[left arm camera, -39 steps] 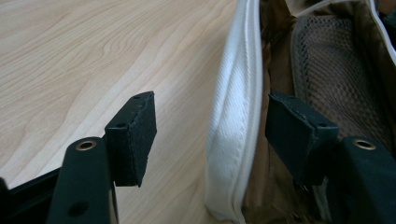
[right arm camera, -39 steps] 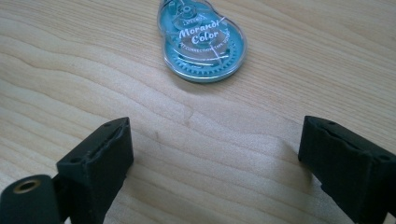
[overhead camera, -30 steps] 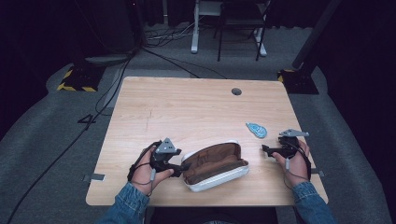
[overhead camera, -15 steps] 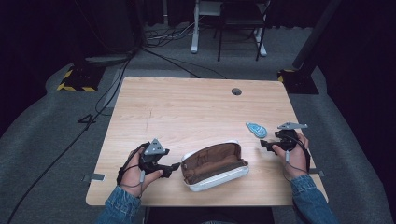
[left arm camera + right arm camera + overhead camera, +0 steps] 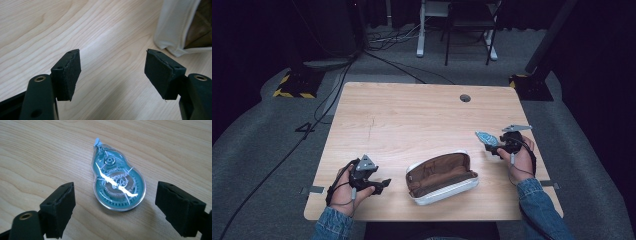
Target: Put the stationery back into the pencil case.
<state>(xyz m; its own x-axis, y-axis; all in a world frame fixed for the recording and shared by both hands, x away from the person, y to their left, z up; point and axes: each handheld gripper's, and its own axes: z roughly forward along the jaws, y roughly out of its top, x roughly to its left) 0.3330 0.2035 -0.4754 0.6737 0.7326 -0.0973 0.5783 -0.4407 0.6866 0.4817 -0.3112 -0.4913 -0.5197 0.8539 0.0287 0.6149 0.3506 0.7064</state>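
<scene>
Retreating left hand-held gripper (image 5: 379, 185) from case (image 5: 442, 177) | right closing around tape (image 5: 117, 188)

The left gripper (image 5: 379, 184) now sits apart from the open pencil case (image 5: 442, 177), having drawn back from its end. The right gripper (image 5: 490, 145) is up against the correction tape (image 5: 486, 137), its jaws having just been closing with nothing pinched between them.

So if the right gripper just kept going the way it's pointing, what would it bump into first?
Most likely the correction tape roller, lying flat on the table just ahead, between the open jaws of the right gripper.
</scene>
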